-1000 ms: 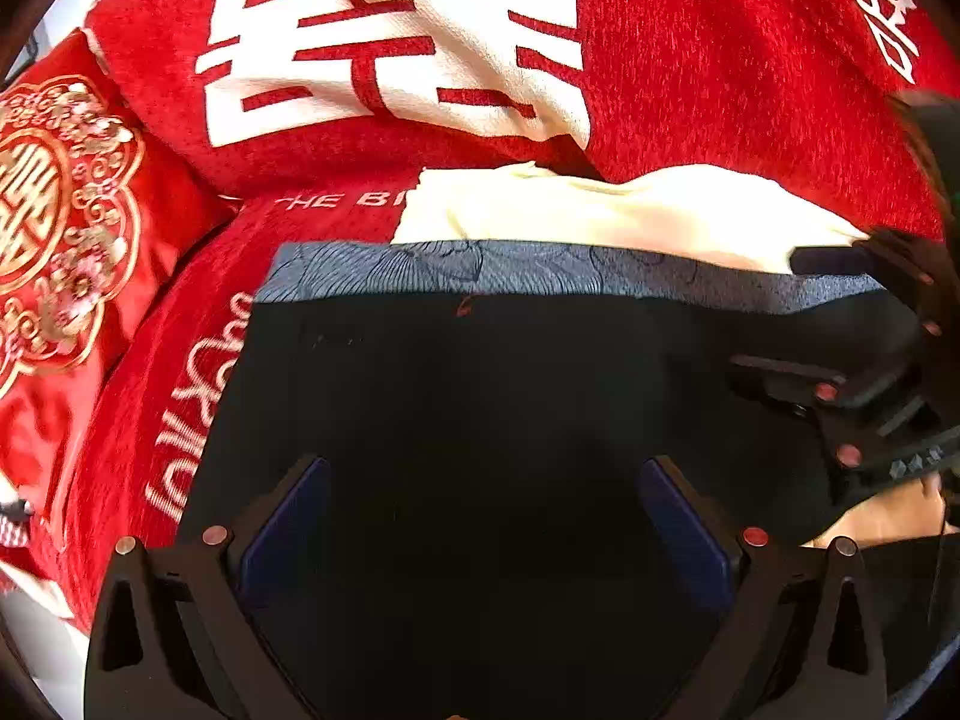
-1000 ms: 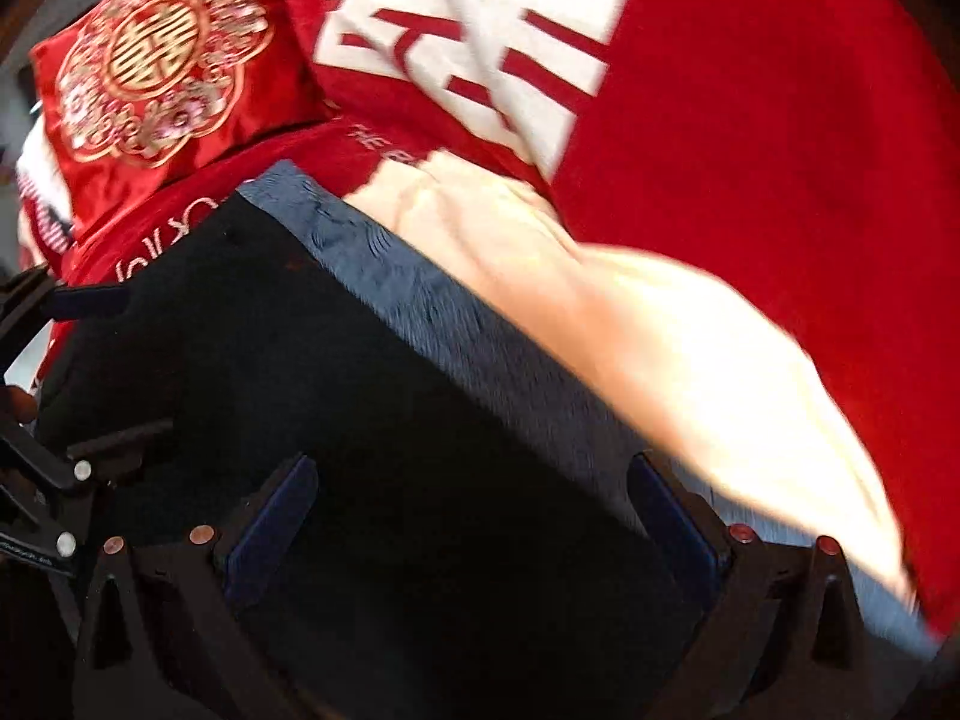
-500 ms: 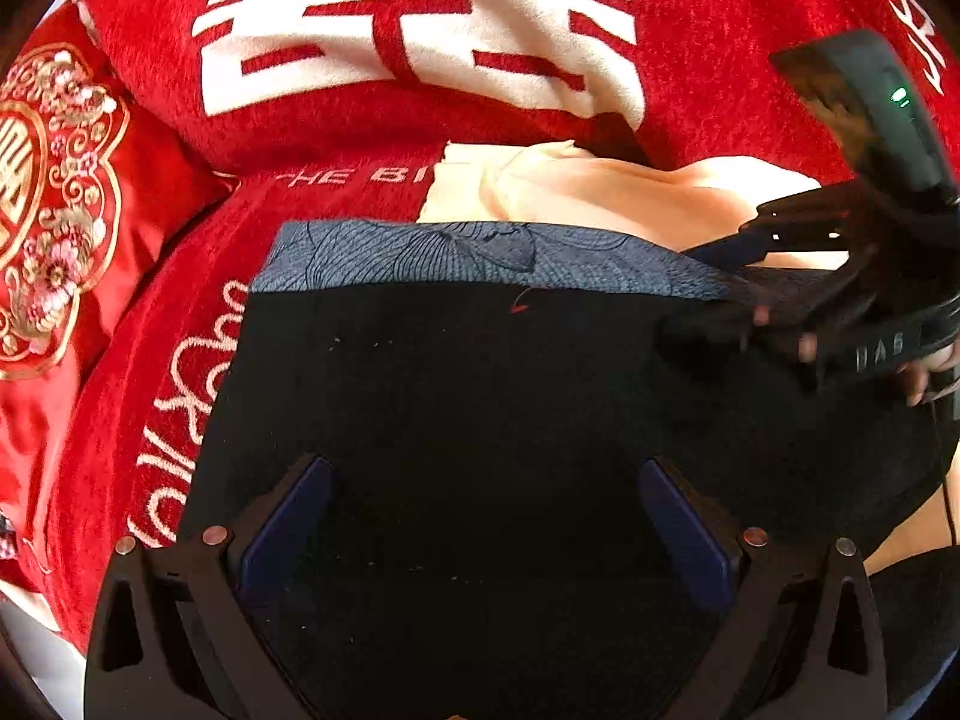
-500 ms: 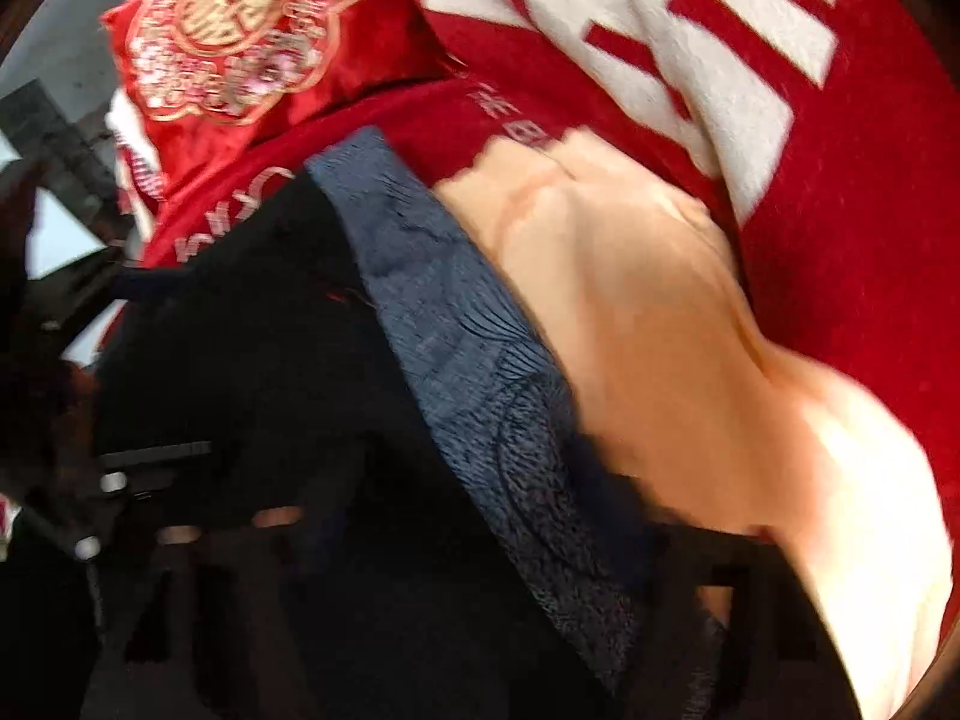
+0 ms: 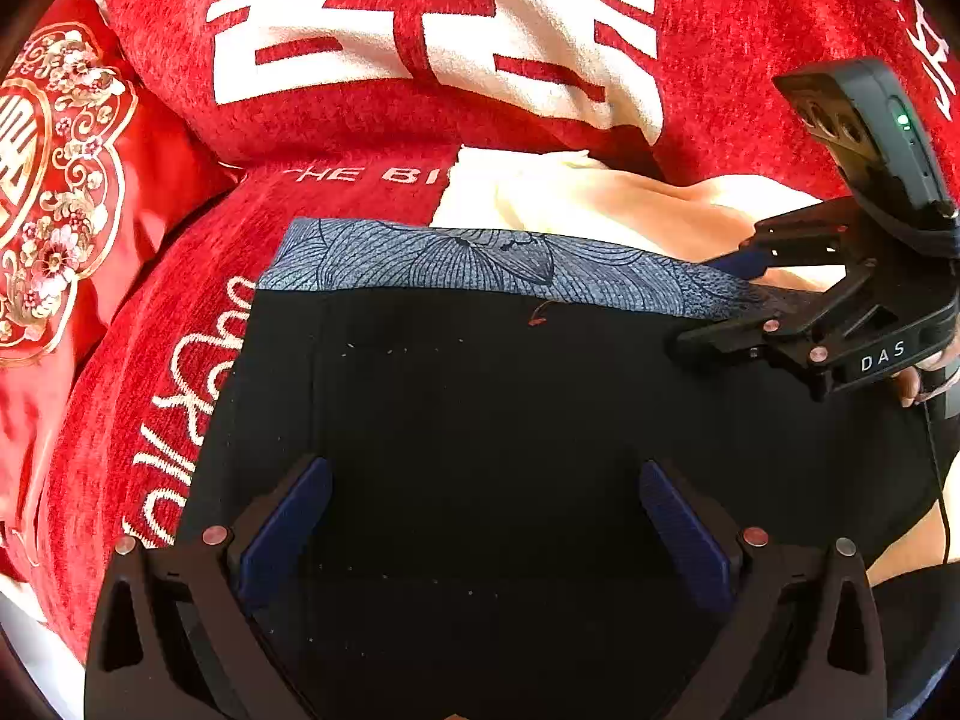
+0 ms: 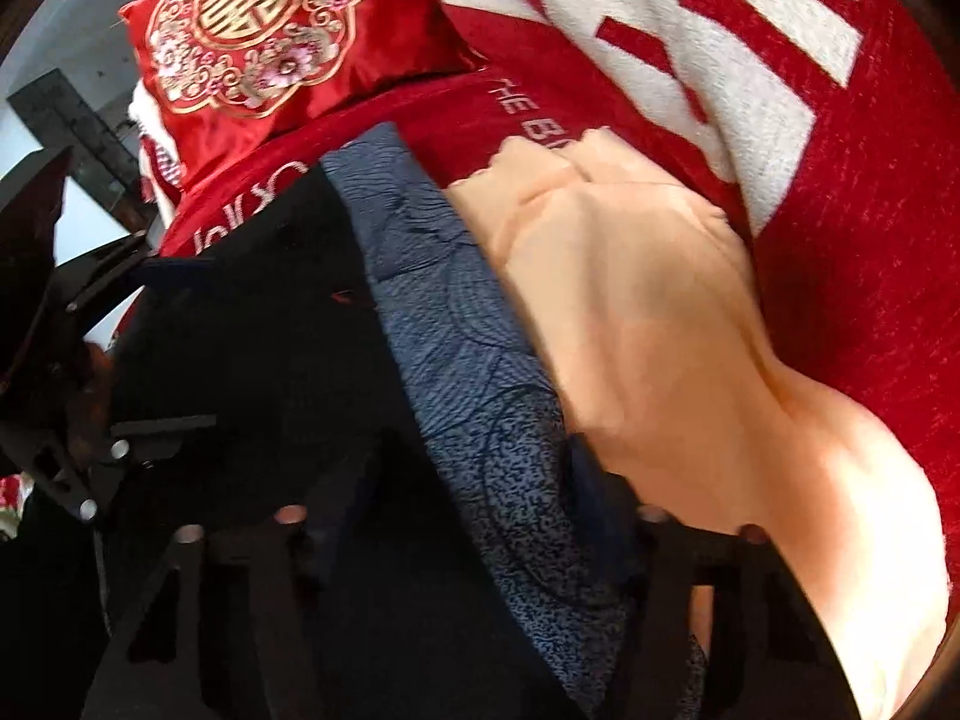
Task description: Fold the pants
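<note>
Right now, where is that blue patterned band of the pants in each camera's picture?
Left wrist: the band runs across the middle, above the black cloth.
Right wrist: it slants from upper left to bottom centre.
Shared landmark: the peach cloth bordering it.

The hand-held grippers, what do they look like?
Each hand-held gripper has a black frame with silver rivets and dark blue finger pads. The left hand-held gripper fills its own view. The right hand-held gripper has white "DAS" lettering, a green light on a black box, and a thin black cable.
</note>
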A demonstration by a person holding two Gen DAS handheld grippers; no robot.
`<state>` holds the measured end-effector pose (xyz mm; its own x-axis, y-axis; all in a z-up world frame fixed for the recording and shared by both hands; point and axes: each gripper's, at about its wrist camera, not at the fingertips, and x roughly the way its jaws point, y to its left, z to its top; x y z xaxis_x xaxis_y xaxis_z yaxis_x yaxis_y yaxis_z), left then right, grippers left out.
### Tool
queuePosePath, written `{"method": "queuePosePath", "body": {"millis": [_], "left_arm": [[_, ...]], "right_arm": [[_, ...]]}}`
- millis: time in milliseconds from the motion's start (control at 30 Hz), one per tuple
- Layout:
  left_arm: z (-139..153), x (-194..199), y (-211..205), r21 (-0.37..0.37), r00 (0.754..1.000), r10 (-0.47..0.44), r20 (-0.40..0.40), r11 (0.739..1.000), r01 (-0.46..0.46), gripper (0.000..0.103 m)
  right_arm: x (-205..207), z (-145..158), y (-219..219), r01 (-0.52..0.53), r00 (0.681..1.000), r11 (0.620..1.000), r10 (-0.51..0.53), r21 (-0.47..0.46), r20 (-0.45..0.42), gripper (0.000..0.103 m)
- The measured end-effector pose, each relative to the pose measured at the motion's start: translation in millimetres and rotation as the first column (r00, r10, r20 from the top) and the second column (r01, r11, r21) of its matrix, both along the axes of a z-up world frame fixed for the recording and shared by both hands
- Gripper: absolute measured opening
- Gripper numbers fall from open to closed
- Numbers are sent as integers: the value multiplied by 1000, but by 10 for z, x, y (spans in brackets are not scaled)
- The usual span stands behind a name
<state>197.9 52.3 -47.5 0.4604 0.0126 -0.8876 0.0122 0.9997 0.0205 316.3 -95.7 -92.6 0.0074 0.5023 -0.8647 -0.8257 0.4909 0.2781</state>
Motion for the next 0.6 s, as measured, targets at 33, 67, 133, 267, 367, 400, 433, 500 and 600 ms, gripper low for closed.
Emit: {"method": "queuePosePath", "body": {"millis": [33, 67, 133, 267, 367, 400, 433, 500, 600], "left_arm": [[-3, 4, -1, 0, 1000, 2, 1, 1000, -2, 103], [-5, 4, -6, 3, 1000, 2, 1, 1000, -2, 103], [1, 7, 0, 9, 1000, 0, 3, 1000, 0, 103], [86, -24, 74, -13, 1000, 19, 13, 1000, -19, 103], [186, -44, 146, -41, 999, 40, 13, 998, -39, 103], [231, -34, 182, -60, 999, 53, 5, 997, -52, 103], [272, -27, 212, -79, 998, 64, 0, 995, -64, 103], [381, -7, 278, -133, 996, 86, -2, 987, -85, 103], [560, 61, 321, -207, 993, 118, -3, 972, -116, 103]], "right_arm": [[6, 9, 9, -7, 1000, 1000, 7, 5, -7, 44], [1, 19, 28, -22, 1000, 1000, 22, 1, -2, 41], [-27, 55, 62, -41, 999, 999, 41, -10, 14, 26], [-237, 254, 91, -28, 991, 999, 33, -36, 133, 20], [-459, 389, 73, -2, 975, 999, 10, -36, 223, 17], [-576, 434, 95, 12, 962, 999, 1, -47, 273, 17], [-666, 470, 99, 24, 950, 998, -6, -54, 311, 17], [-916, 529, 127, 58, 914, 996, -27, -65, 406, 17], [-1240, 531, 176, 63, 852, 991, 6, -115, 523, 17]]}}
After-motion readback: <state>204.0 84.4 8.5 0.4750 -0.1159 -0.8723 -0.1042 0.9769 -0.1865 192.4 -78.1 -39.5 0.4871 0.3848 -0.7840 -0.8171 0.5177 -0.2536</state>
